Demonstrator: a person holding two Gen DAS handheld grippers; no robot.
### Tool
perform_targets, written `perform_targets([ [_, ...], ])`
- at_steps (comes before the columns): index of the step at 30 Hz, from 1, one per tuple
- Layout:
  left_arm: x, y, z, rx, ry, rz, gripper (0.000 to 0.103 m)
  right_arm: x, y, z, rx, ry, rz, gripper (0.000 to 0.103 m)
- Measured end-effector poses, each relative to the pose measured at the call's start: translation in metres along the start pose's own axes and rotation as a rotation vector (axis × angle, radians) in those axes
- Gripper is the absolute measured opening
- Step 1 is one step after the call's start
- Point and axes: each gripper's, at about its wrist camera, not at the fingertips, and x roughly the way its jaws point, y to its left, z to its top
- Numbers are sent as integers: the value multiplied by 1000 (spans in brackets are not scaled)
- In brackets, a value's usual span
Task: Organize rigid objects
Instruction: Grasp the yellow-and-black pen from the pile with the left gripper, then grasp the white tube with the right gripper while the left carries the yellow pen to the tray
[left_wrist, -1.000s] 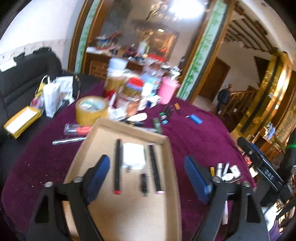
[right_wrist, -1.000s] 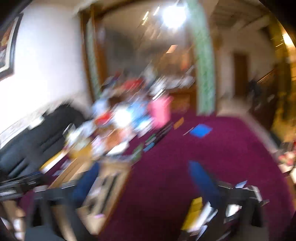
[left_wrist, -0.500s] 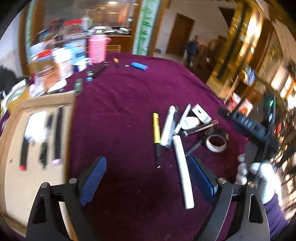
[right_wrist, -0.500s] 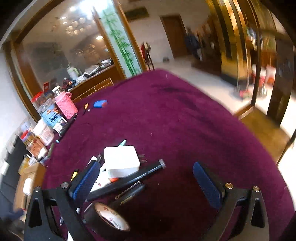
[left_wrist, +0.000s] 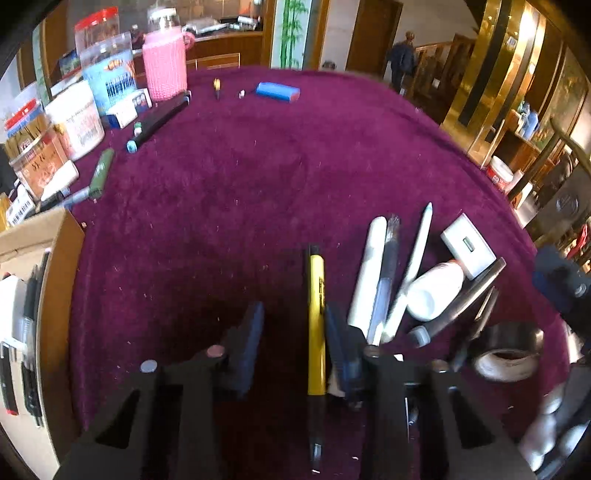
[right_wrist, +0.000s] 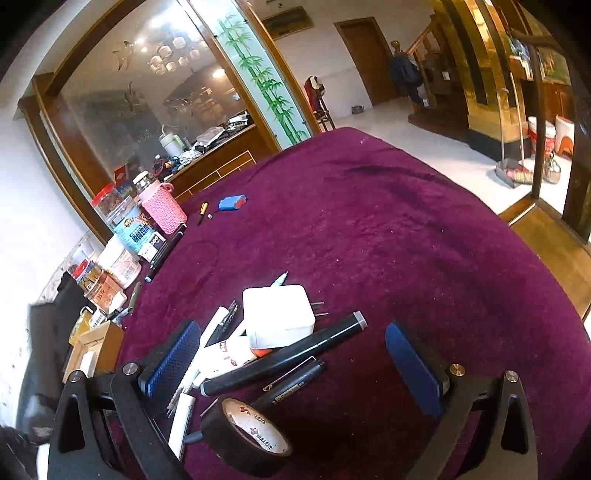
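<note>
The slim yellow pen (left_wrist: 316, 325) lies lengthwise on the plush purple surface (left_wrist: 258, 192), black tip pointing toward its far edge. The left gripper (left_wrist: 291, 332) is closing around it, one pad beside the barrel, the other apart. The right gripper (right_wrist: 291, 354) gapes wide, empty, over a black marker (right_wrist: 284, 360) and white charger block (right_wrist: 279, 314).

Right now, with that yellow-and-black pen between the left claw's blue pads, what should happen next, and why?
Probably finish squeezing: the left gripper is closing around the yellow-and-black pen, which lies on the purple cloth against one pad, with a gap at the other. Then lift it toward the cardboard tray.
</note>
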Motion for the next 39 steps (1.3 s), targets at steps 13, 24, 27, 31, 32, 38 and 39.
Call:
perform_targets([
  [13, -21, -19, -15, 94, -60, 22, 7, 6, 4, -3, -24, 24, -20, 102],
  [24, -180, 55, -89, -104, -292, -177, 8, 6, 41, -17, -207, 52, -26, 67],
  [27, -200, 80, -111, -139, -325, -161, 8, -9, 68, -39, -262, 133, 28, 62],
  [31, -205, 107, -132, -204, -327, -174, 8, -17, 105, -74, -357, 256, 77, 62],
  [32, -204, 114, -136, -221, -325, -176, 8, -14, 112, -81, -368, 285, 70, 62],
  [38, -207, 149, -160, -301, -329, -168, 8, 21, 139, -95, -416, 349, -72, 62],
  [39, -209, 154, -163, -309, -332, -163, 8, 25, 142, -97, -427, 351, -96, 61],
])
